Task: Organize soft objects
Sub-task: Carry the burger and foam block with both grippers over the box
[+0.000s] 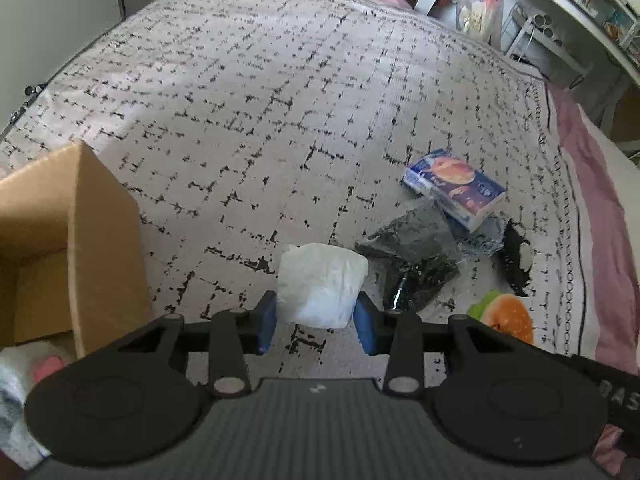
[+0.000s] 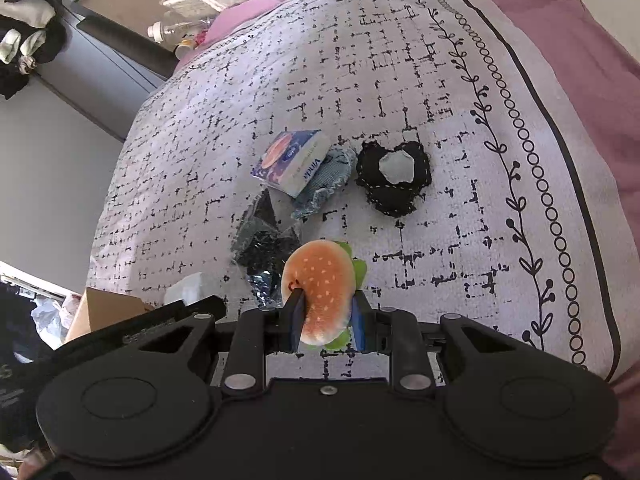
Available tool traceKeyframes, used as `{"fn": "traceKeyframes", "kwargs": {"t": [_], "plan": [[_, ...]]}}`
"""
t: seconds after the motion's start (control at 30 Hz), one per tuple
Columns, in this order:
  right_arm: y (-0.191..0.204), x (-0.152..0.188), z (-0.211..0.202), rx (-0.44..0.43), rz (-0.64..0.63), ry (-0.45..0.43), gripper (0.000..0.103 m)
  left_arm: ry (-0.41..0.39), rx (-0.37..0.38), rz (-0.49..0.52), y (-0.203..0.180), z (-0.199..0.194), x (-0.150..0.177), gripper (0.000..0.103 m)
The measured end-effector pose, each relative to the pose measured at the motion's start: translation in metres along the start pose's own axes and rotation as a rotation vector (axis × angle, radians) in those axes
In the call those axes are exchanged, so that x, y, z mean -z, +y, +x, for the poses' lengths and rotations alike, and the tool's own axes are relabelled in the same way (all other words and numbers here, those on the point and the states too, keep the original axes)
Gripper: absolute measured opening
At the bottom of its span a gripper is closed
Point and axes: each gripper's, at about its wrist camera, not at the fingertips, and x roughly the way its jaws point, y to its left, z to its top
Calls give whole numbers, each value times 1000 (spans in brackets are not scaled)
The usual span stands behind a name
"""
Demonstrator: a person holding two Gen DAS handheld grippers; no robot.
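My left gripper point(image 1: 316, 322) is shut on a white soft pack point(image 1: 322, 284) and holds it above the patterned bedspread point(image 1: 260, 100), just right of an open cardboard box point(image 1: 76, 248). My right gripper point(image 2: 326, 322) is shut on a plush hamburger point(image 2: 322, 288), which also shows in the left wrist view point(image 1: 506, 318). On the bed lie a blue tissue pack point(image 2: 292, 162), a denim piece point(image 2: 328, 184), a dark shiny bag point(image 2: 264, 248) and a black fabric piece with a hole point(image 2: 394, 178).
The box holds a white and pink soft thing point(image 1: 36, 368) at its bottom. White shelves point(image 1: 560, 12) stand beyond the bed's far right corner. A pink sheet point(image 2: 580, 40) borders the bedspread. Clothes and a bottle point(image 2: 168, 30) lie past the bed's far end.
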Motion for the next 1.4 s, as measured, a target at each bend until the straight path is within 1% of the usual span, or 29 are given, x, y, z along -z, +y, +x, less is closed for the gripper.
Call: {"fn": "traceKeyframes", "kwargs": {"t": [0.23,0.43,0.57,0.8,1.0,1.17,1.4], "plan": [[3,3,-15,-12,-26,-31,24,-43,6,-33,7,-40,3,40],[17,4,-33,-52,-88,-45,24,-76,15,-66,24,-84,7,40],[33,11,-49,-73,-159,-55,24,-94,16,-84,35,-107,13,40],[52,20,-73,-75,-208,-58,24,-108,25,-111,53,-132,26,40],[74,25,-95,-93,-236,-90,24,-114,37,-113,63,-149,32,40],[95,30,-105,-114,-271,-100,24,-124,38,-120,77,-160,34,40],[120,37,-108,-128,-304,-99,24,-131,42,-168,106,-172,35,40]]}}
